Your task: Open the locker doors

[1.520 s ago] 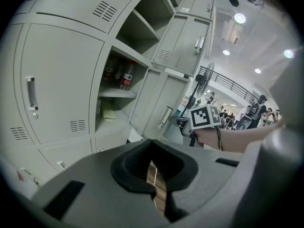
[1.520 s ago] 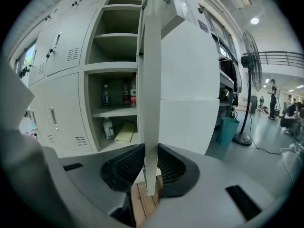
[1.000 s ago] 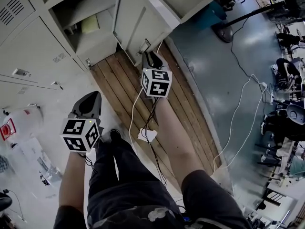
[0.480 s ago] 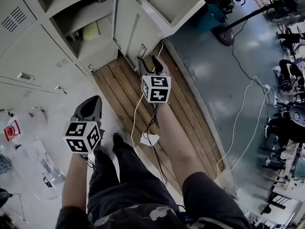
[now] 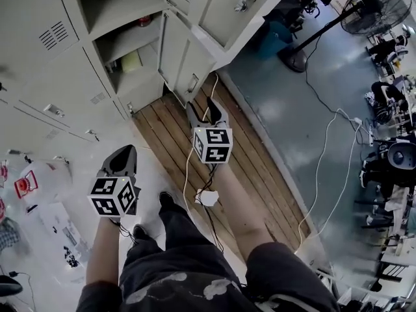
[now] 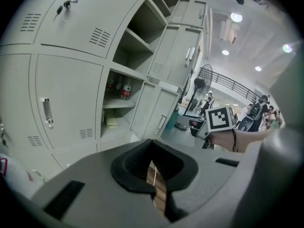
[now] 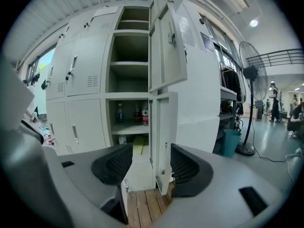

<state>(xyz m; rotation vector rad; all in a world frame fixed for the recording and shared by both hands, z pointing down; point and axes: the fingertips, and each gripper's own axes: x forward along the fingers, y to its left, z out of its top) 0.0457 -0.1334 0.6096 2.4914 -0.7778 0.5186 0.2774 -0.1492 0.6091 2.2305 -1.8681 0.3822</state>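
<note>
The grey locker bank (image 5: 58, 103) fills the upper left of the head view. One column stands with its doors swung out: the lower door (image 5: 177, 52) (image 7: 166, 137) and the one above it (image 7: 167, 46). My right gripper (image 5: 207, 108) (image 7: 151, 163) hangs just short of the lower door's handle (image 5: 194, 83); its jaws are opening and nothing is between them. My left gripper (image 5: 123, 156) (image 6: 153, 167) is lower, facing closed doors (image 6: 61, 113), with its pads together and nothing in them. Bottles (image 7: 144, 113) stand on the open shelf.
Wooden floorboards (image 5: 195, 148) lie in front of the lockers, crossed by a white cable (image 5: 185, 168). A teal bin (image 7: 230, 141) and a standing fan (image 5: 370, 8) are to the right. A plastic bag (image 5: 32, 181) and papers lie at the left. The person's legs are below.
My right gripper has drawn back from the lower door's handle and its jaws have spread apart. The view has shifted so more of the lockers shows. The left gripper has hardly moved.
</note>
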